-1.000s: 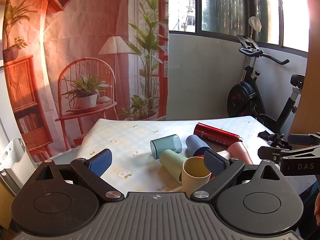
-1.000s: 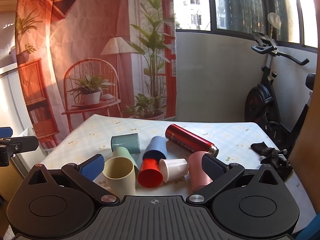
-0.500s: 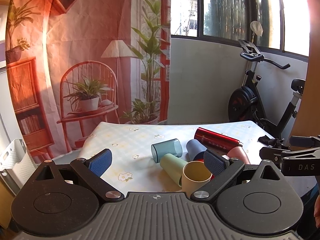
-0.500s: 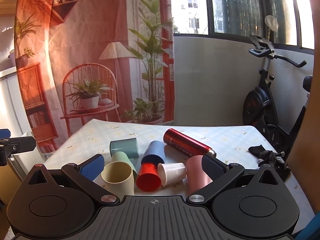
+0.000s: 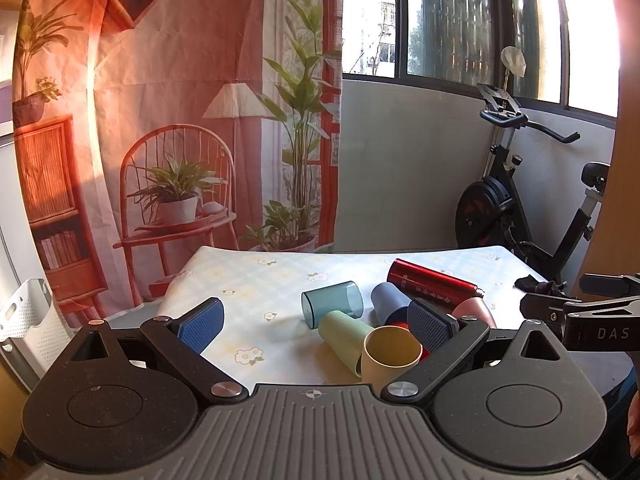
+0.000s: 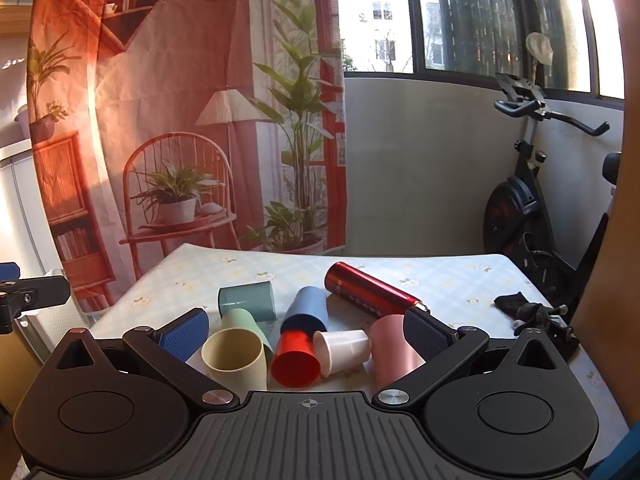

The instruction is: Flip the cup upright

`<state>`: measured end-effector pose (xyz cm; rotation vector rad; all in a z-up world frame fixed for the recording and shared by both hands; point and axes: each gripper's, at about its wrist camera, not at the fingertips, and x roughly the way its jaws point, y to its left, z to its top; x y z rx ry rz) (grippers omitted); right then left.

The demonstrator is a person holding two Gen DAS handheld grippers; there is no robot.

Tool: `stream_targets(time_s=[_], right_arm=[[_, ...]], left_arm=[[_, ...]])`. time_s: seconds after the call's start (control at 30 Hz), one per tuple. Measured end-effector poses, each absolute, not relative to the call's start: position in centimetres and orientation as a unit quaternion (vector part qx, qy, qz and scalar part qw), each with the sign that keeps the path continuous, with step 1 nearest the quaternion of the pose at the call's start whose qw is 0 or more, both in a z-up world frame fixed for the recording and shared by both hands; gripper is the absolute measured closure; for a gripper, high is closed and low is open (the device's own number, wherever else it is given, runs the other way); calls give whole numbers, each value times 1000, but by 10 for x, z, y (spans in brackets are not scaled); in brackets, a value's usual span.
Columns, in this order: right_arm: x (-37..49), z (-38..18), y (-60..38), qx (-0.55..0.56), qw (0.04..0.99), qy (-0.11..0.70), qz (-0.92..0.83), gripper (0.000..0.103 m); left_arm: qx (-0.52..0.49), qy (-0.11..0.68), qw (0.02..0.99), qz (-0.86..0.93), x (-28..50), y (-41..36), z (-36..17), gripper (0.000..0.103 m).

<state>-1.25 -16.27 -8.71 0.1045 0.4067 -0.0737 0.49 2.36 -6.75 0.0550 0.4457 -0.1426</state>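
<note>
Cups lying tipped between wide-apart jaws of right gripper [image 6: 304, 330]: cream cup [image 6: 236, 358], red cup [image 6: 295, 362], pink cup [image 6: 394, 346] half hidden by right pad; left gripper [image 5: 316, 322] likewise spread, empty.

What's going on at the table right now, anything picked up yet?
Nothing is held. The left gripper and right gripper are both open, hovering short of a pile of cups on the floral table. The yellow cup stands upright; the red cup, white cup and blue cup lie tipped beside a red bottle.
</note>
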Motion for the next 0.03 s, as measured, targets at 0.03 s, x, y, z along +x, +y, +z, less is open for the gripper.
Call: stream_targets(time_s=[0.03], right_arm=[[-12,-87,-163,52,977,202,-36,0]], left_arm=[[26,221,972,-71,5,24,-67,4]])
